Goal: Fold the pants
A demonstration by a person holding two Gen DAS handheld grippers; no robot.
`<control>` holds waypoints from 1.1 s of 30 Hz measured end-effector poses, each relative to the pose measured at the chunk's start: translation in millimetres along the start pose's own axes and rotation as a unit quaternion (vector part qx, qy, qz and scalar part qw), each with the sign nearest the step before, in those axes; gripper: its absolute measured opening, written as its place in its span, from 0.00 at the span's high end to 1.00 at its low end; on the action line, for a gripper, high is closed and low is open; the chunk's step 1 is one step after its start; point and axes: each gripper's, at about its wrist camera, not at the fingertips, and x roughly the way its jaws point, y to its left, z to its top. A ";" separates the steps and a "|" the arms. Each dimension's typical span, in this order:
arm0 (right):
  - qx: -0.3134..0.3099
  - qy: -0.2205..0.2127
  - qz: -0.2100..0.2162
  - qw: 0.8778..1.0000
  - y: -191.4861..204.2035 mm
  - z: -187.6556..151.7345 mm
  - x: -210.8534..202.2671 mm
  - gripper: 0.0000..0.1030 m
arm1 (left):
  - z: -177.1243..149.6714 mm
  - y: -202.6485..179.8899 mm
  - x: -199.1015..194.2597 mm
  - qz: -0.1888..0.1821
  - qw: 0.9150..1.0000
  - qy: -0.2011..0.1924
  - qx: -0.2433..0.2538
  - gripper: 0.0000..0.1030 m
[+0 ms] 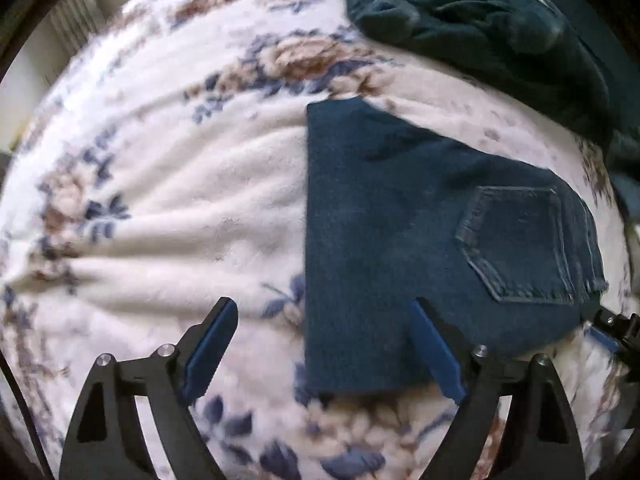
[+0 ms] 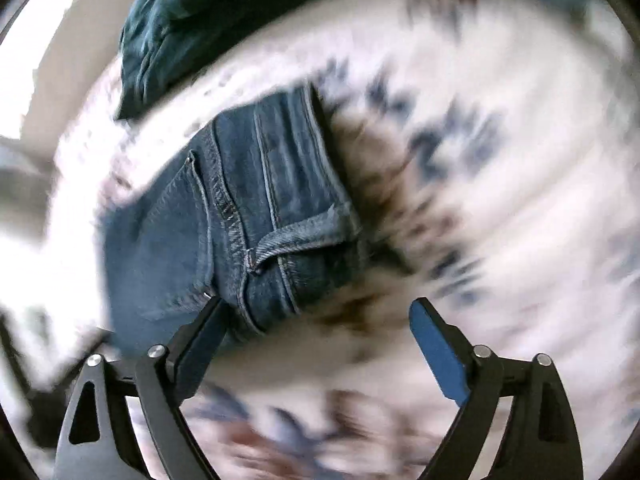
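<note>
Finishing looks close: the folded jeans (image 1: 404, 240) lie on the floral blanket (image 1: 160, 208) near its dark-pillow (image 1: 480, 20) end. Both the left gripper (image 1: 324, 344) and right gripper (image 2: 320, 340) gape wide, holding nothing; pressing the waistband edge flat should tidy the bundle.

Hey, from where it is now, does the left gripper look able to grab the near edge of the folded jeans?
Probably yes: the left tongs are open, the folded jeans lie flat on the floral blanket, and nothing covers their near edge.

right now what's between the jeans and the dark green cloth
Only a bare strip of floral blanket separates the jeans from the green cloth, clearest in the left wrist view.
</note>
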 end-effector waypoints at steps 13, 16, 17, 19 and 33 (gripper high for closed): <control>-0.140 -0.088 -0.103 0.981 84.7 11.2 -132.0 0.06 | -10.2 -33.4 -93.0 0.041 0.999 -0.036 -0.003 0.15; -0.146 -0.092 -0.098 0.980 82.4 -8.6 -163.1 0.06 | -18.9 -36.7 -125.3 0.036 0.998 -0.044 -0.011 0.15; -0.146 -0.093 -0.096 0.980 82.0 -11.9 -171.1 0.06 | -23.8 -38.4 -140.8 0.036 0.998 -0.048 -0.014 0.15; -0.145 -0.095 -0.091 0.981 79.6 -22.7 -197.2 0.06 | -33.7 -42.0 -167.3 0.035 0.998 -0.056 -0.018 0.15; -0.163 -0.145 -0.057 0.974 55.2 -114.7 -414.7 0.06 | -116.7 -78.1 -367.6 0.033 0.990 -0.138 -0.005 0.15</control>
